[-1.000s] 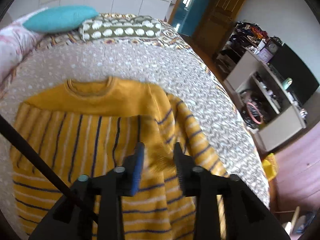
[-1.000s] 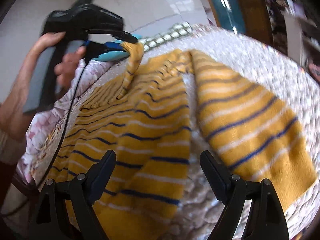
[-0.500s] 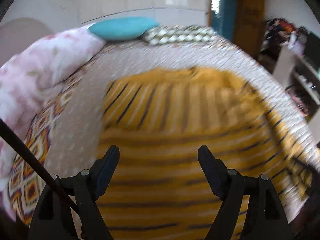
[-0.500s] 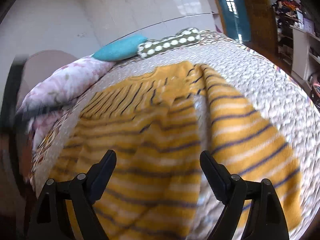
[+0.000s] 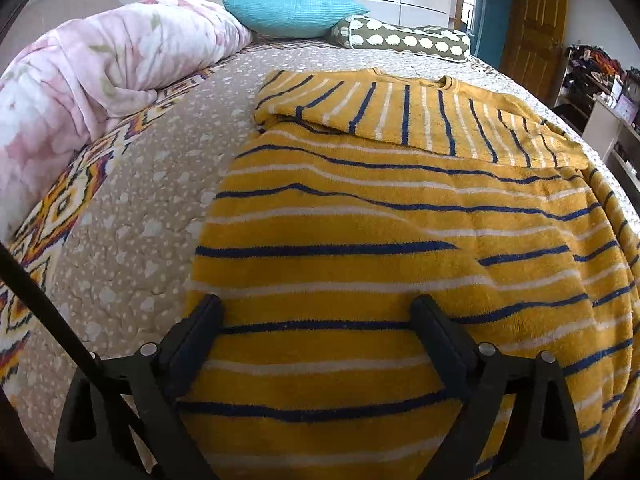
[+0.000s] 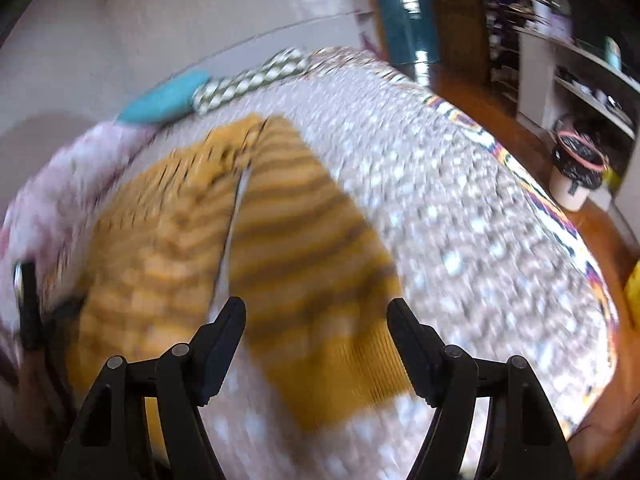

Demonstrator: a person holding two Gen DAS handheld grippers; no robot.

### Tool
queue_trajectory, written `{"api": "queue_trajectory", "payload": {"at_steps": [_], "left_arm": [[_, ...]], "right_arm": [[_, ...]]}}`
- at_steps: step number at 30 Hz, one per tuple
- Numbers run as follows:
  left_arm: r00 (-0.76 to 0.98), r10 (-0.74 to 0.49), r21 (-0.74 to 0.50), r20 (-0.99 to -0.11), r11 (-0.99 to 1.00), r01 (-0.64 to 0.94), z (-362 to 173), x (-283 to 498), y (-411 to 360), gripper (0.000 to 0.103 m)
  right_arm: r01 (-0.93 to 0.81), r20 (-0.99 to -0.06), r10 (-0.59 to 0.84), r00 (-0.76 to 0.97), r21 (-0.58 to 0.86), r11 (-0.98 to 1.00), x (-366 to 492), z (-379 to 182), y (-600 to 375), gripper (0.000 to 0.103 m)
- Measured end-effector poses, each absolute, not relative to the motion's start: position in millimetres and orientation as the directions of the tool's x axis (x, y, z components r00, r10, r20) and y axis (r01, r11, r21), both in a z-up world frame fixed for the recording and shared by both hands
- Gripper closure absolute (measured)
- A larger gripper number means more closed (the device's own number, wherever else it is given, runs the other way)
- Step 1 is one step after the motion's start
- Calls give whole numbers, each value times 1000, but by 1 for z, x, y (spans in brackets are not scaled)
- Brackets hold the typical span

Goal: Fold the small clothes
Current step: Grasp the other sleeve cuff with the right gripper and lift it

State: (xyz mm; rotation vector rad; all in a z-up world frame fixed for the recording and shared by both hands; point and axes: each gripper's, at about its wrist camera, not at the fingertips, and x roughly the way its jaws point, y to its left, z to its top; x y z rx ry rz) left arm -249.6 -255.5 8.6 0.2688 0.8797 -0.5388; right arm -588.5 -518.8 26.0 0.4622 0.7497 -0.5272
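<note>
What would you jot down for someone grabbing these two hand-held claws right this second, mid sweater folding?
Left gripper: jaws opening, nothing pinched, over the yellow striped sweater body near its hem.
Right gripper: jaws closing but not gripping, above the spread-out sleeve; that view is blurred.
Sweater lies on the bedspread.
Done: one sleeve is folded across the chest.
Left: fold in the spread-out sleeve, then fold the body up.

Left tongs [image 5: 316, 312] opening; right tongs [image 6: 316, 316] closing, empty.
</note>
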Motion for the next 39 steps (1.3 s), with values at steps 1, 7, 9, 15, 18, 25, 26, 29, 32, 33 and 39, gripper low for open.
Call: {"api": "queue_trajectory", "payload": {"at_steps": [1, 7, 9, 15, 18, 25, 26, 29, 32, 33, 39], "left_arm": [[516, -339, 0, -787, 835, 550, 9, -249, -255, 8], [528, -333, 11, -781, 838, 545, 11, -254, -257, 8], [531, -332, 12, -780, 839, 543, 11, -255, -256, 7], [534, -332, 14, -778, 840, 542, 10, -255, -255, 7], [540, -329, 18, -774, 842, 539, 10, -256, -254, 7], [548, -327, 22, -770, 845, 534, 11, -257, -253, 7], [548, -326, 23, -770, 845, 535, 11, -257, -253, 7], [548, -328, 21, -769, 845, 535, 11, -257, -252, 7], [549, -327, 23, -770, 845, 535, 11, -257, -252, 6], [549, -325, 24, -770, 845, 534, 11, -257, -252, 6], [551, -324, 26, -769, 845, 534, 11, -256, -252, 6]], "right_arm": [[578, -738, -281, 613, 177, 797, -591, 26, -510, 21], [577, -755, -403, 517, -40, 815, -576, 3, -485, 19], [601, -744, -460, 485, -99, 793, -572, -2, -488, 29], [628, -702, -350, 621, 177, 758, -602, 41, -545, 90], [736, -619, -456, 639, 320, 597, -656, 72, -606, 90], [888, -661, -593, 460, 342, 308, -731, 58, -668, 78], [886, -658, -594, 464, 348, 307, -736, 55, -664, 69], [836, -641, -537, 548, 434, 335, -743, 43, -657, 58], [743, -600, -443, 666, 590, 317, -745, 26, -663, 49], [709, -583, -414, 699, 640, 296, -741, 20, -666, 47], [641, -563, -366, 741, 755, 136, -713, -8, -700, 43]]}}
